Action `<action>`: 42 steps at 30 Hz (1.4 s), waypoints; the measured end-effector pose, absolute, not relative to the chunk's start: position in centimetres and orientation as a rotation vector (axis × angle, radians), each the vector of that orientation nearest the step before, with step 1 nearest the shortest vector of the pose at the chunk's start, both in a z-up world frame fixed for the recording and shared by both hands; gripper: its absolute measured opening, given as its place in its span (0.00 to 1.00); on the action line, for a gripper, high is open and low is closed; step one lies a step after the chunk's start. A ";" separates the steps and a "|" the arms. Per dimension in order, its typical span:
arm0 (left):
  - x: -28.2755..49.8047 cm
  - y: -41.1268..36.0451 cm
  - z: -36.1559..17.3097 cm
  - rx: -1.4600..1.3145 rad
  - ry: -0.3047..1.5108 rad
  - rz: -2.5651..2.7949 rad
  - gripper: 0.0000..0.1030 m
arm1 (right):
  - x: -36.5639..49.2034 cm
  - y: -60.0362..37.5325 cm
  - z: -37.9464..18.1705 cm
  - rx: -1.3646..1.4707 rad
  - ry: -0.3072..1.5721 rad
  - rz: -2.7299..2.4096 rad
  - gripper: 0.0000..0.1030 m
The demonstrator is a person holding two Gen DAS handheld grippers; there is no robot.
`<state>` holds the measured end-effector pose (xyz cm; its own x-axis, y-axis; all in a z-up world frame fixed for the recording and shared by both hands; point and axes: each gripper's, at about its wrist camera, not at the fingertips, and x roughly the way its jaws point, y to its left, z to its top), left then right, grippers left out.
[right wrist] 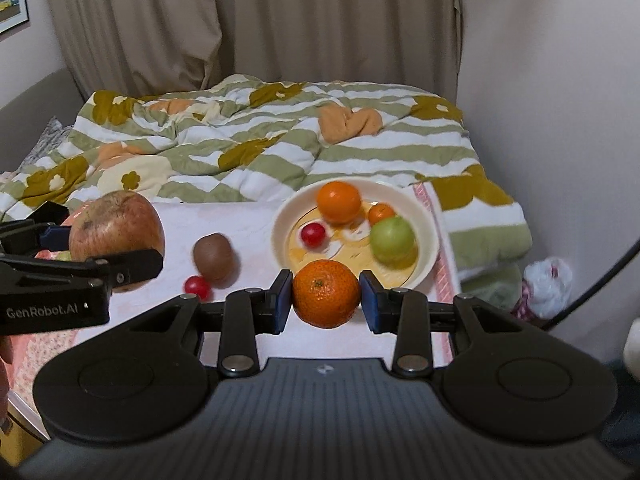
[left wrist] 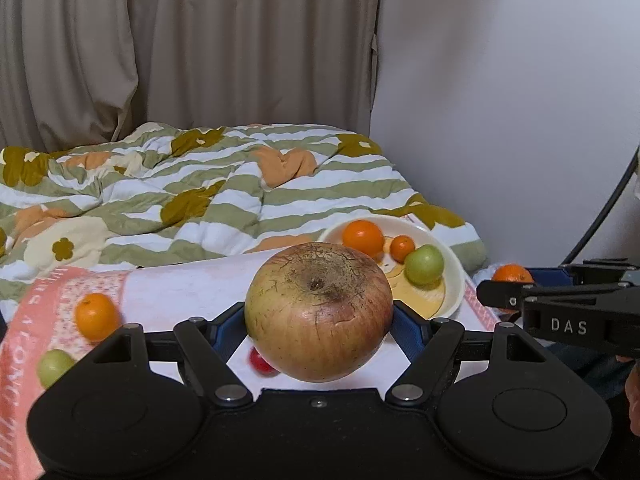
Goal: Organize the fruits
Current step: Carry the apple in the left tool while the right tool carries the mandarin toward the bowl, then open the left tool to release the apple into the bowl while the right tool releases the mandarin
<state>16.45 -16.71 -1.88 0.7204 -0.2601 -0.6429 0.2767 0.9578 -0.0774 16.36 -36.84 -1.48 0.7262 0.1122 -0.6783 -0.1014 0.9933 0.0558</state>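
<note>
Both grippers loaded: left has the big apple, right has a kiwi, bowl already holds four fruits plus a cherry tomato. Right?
Not quite. The right gripper holds a mandarin, not a kiwi; the kiwi lies on the cloth, as the right wrist view shows. The left gripper does have the big apple, and the bowl count is correct.

Two close wrist views angled down over the table, sharing the fruit plate, perhaps side by side.
</note>
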 end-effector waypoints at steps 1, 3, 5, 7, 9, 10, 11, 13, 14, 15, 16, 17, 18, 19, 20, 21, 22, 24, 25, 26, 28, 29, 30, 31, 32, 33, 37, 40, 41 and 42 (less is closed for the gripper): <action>16.7 -17.3 -2.0 0.022 0.708 -0.293 0.77 | 16.7 -37.5 -1.5 0.012 0.747 0.125 0.50; 17.2 -18.7 -2.4 0.020 0.714 -0.290 0.77 | 17.6 -38.9 -1.7 0.007 0.748 0.137 0.50; 18.0 -20.0 -2.9 0.011 0.720 -0.297 0.77 | 18.4 -40.2 -2.0 0.006 0.748 0.147 0.50; 18.7 -21.2 -3.4 0.014 0.726 -0.302 0.77 | 19.3 -41.4 -2.3 0.005 0.751 0.150 0.50; 19.4 -22.1 -4.1 0.022 0.733 -0.307 0.77 | 20.1 -42.4 -2.7 0.009 0.753 0.149 0.50; 19.9 -22.6 -4.4 0.027 0.740 -0.310 0.77 | 20.6 -42.9 -2.9 0.013 0.754 0.145 0.50; 20.4 -23.1 -4.9 0.032 0.749 -0.314 0.77 | 21.0 -43.3 -3.1 0.018 0.756 0.140 0.50; 21.4 -23.9 -5.6 0.039 0.765 -0.321 0.77 | 21.7 -44.1 -3.5 0.032 0.762 0.132 0.50; 21.9 -24.2 -6.1 0.047 0.774 -0.327 0.77 | 22.0 -44.4 -3.7 0.038 0.766 0.127 0.50; 22.4 -24.5 -6.5 0.053 0.782 -0.331 0.77 | 22.3 -44.6 -4.0 0.044 0.771 0.122 0.50; 22.9 -24.9 -6.9 0.059 0.792 -0.335 0.77 | 22.6 -44.8 -4.3 0.050 0.776 0.117 0.50; 23.5 -25.2 -7.3 0.066 0.806 -0.339 0.77 | 23.0 -44.9 -4.6 0.057 0.782 0.112 0.50; 24.0 -25.4 -7.8 0.073 0.820 -0.345 0.77 | 23.2 -45.0 -4.8 0.062 0.786 0.110 0.50; 24.5 -25.7 -8.2 0.080 0.829 -0.355 0.77 | 23.5 -45.1 -5.0 0.068 0.791 0.108 0.50; 25.0 -25.9 -8.6 0.088 0.837 -0.366 0.77 | 23.8 -45.1 -5.3 0.070 0.796 0.103 0.50; 25.5 -26.1 -9.0 0.099 0.846 -0.376 0.77 | 24.1 -45.1 -5.5 0.073 0.802 0.095 0.50; 25.9 -26.3 -9.3 0.110 0.851 -0.383 0.77 | 24.3 -45.1 -5.7 0.077 0.809 0.090 0.50; 26.6 -26.9 -9.9 0.137 0.856 -0.399 0.77 | 24.8 -45.1 -6.1 0.084 0.816 0.078 0.50; 26.9 -27.1 -10.2 0.148 0.858 -0.406 0.77 | 25.1 -45.2 -6.4 0.087 0.821 0.071 0.50; 27.3 -27.4 -10.5 0.158 0.861 -0.414 0.77 | 25.3 -45.3 -6.6 0.091 0.826 0.065 0.50; 27.6 -27.9 -10.9 0.180 0.869 -0.431 0.77 | 25.7 -45.3 -6.9 0.098 0.837 0.054 0.50; 27.7 -28.1 -11.2 0.194 0.871 -0.438 0.77 | 25.8 -45.4 -7.1 0.101 0.842 0.050 0.50; 27.9 -28.3 -11.4 0.207 0.873 -0.443 0.77 | 25.9 -45.4 -7.2 0.103 0.846 0.044 0.50; 28.0 -28.6 -11.7 0.219 0.874 -0.448 0.77 | 26.0 -45.5 -7.4 0.105 0.850 0.038 0.50; 28.0 -28.7 -12.0 0.227 0.876 -0.450 0.77 | 26.0 -45.6 -7.5 0.107 0.853 0.033 0.50; 28.2 -28.8 -12.1 0.232 0.878 -0.452 0.77 | 26.1 -45.7 -7.6 0.109 0.856 0.029 0.50; 28.2 -29.0 -12.2 0.251 0.862 -0.459 0.81 | 26.1 -45.9 -7.6 0.110 0.860 0.018 0.50; 27.6 -28.5 -11.4 0.253 0.815 -0.449 0.99 | 26.0 -46.2 -7.3 0.115 0.856 0.013 0.50; 27.5 -28.1 -11.1 0.239 0.814 -0.456 0.99 | 25.9 -46.2 -7.2 0.117 0.854 0.012 0.50; 27.4 -27.9 -10.8 0.229 0.819 -0.459 0.99 | 25.8 -46.3 -7.0 0.118 0.851 0.014 0.50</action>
<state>27.39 -27.95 -10.84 0.5923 -0.3040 -0.7462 0.4777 0.8782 0.0214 25.83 -46.30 -7.01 0.6599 0.0590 -0.7490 0.0351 0.9934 0.1092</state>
